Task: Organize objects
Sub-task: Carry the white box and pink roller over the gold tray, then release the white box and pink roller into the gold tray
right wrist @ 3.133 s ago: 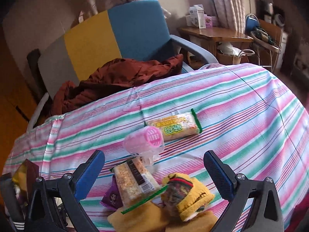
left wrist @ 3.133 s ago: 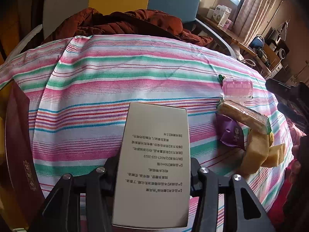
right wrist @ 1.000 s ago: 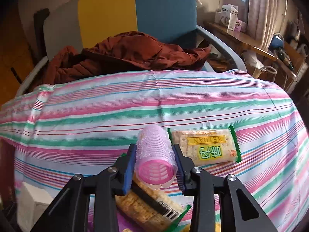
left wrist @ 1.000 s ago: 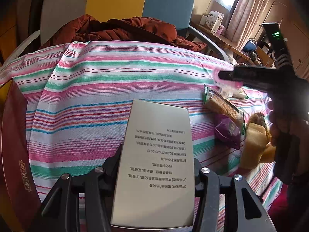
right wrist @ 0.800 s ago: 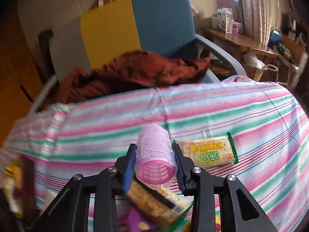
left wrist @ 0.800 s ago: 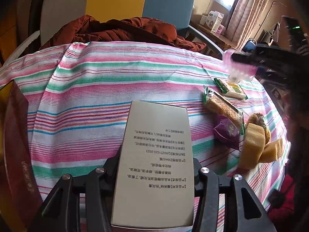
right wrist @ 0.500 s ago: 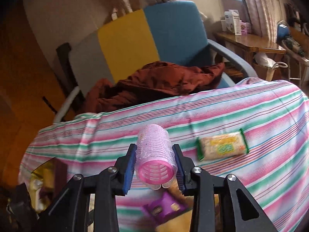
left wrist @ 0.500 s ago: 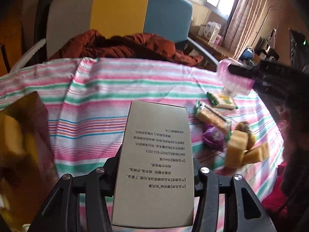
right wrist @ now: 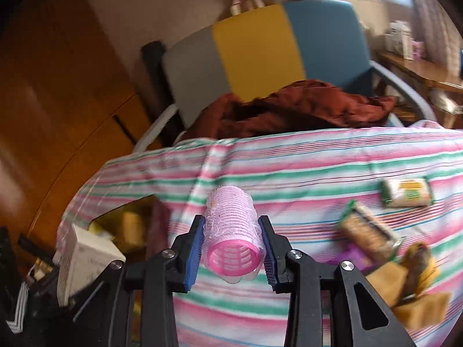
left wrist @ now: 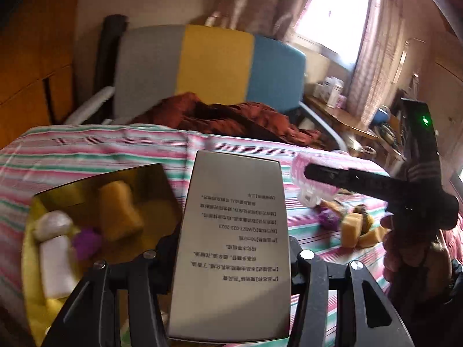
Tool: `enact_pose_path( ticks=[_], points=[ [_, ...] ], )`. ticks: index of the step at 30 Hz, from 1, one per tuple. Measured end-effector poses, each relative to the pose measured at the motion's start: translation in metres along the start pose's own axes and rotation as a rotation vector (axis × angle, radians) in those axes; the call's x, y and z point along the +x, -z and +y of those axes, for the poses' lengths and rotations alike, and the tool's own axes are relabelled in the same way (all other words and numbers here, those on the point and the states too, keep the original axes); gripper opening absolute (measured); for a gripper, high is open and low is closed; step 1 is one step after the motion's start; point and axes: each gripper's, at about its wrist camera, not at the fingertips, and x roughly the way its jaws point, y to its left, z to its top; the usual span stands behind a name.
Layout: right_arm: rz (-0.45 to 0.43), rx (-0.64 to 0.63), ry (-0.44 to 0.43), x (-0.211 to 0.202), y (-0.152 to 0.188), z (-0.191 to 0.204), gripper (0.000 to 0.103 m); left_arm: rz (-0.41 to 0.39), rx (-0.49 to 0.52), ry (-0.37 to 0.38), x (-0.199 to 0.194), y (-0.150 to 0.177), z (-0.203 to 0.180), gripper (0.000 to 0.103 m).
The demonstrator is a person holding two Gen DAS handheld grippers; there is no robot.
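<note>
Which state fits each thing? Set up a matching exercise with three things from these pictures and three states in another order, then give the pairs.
Things:
1. pink mesh hair roller
2. silver printed carton
3. green-edged cracker packet

States:
A. lying on the striped cloth
B. clamped in the left gripper
C. clamped in the right gripper

Pairs: 1-C, 2-B, 3-A

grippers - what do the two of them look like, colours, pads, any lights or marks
Both are black plastic two-finger tools with silver screw heads on angular, cut-out finger frames. The right gripper has blue ribbed pads on its fingers. The left gripper shows all-black fingers; its pads are hidden. Seen from the left wrist view, the right gripper's black body carries a small green light.
</note>
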Motion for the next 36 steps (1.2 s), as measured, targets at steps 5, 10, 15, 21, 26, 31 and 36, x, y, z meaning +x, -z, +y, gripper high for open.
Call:
enact_pose_path(
  ticks=[5,10,15,21,26,31,36],
  points=[
    [0.048,-0.080,-0.077,0.016,0.014,0.054,0.037,-0.014,-0.078,-0.070,-0.021,0.012,0.047,0.053],
    [0.089,-0.148,-0.129,0.027,0.031,0.096,0.037,-0.013,-0.158,-0.153,-0.036,0.030,0.095,0.053],
    [0.132,-0.185,-0.154,0.040,0.045,0.123,0.037,0.010,-0.219,-0.208,-0.042,0.051,0.129,0.053],
    [0.167,-0.202,-0.148,0.052,0.055,0.136,0.038,0.042,-0.247,-0.219,-0.040,0.066,0.141,0.053],
    [0.191,-0.215,-0.135,0.060,0.060,0.144,0.038,0.082,-0.267,-0.210,-0.035,0.074,0.144,0.053],
    [0.206,-0.225,-0.116,0.064,0.066,0.148,0.043,0.099,-0.278,-0.216,-0.033,0.078,0.145,0.054],
    [0.207,-0.233,-0.102,0.063,0.071,0.150,0.056,0.085,-0.284,-0.234,-0.038,0.077,0.146,0.054]
  ],
)
